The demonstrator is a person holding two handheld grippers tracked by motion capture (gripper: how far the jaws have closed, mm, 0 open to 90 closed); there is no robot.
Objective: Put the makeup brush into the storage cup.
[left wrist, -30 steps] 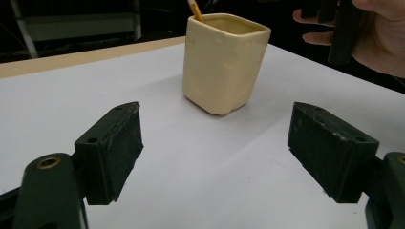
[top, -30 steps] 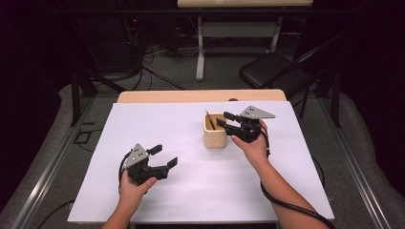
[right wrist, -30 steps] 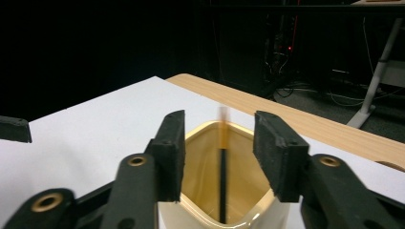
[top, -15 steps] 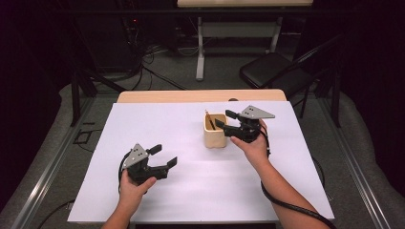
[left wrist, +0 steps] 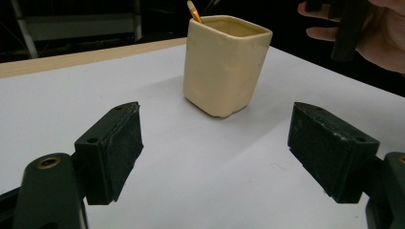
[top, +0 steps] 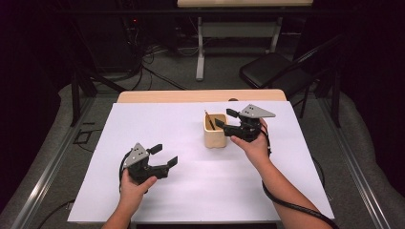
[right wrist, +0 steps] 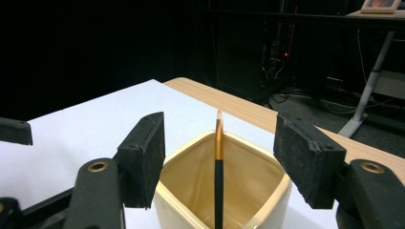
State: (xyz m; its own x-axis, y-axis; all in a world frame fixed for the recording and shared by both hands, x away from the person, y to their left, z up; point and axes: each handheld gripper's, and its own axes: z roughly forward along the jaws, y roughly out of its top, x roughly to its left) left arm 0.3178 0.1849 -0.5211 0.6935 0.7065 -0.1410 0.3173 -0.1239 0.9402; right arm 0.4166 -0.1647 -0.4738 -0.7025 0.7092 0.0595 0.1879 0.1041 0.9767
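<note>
Standing upright in the cream cup [right wrist: 224, 191], the pencil [right wrist: 218, 176] leans on the cup's rim directly in front of the right tool [top: 224, 119], between its two black pads when seen in the right gripper view. The jaws of this tool have just been opening; they now stand apart on each side of the pencil and do not touch it.

The pencil looks thin, light and stiff — a dark shaft with a gold band near its top end. It will probably slip or turn easily between flat pads, so I think the best place to hold it is the free part above the cup's rim, near the gold band, with the pads closing squarely on the shaft.

The cup seems to be ceramic or similar, with smooth, rounded walls; it is likely heavier and could break if it tips. A pull to the side on the pencil may drag the cup over, so a straight upward lift seems safer.

The left tool [top: 164, 155] rests low on the white worktop [top: 191, 191], well apart from the cup — its jaws are wide apart and empty.
</note>
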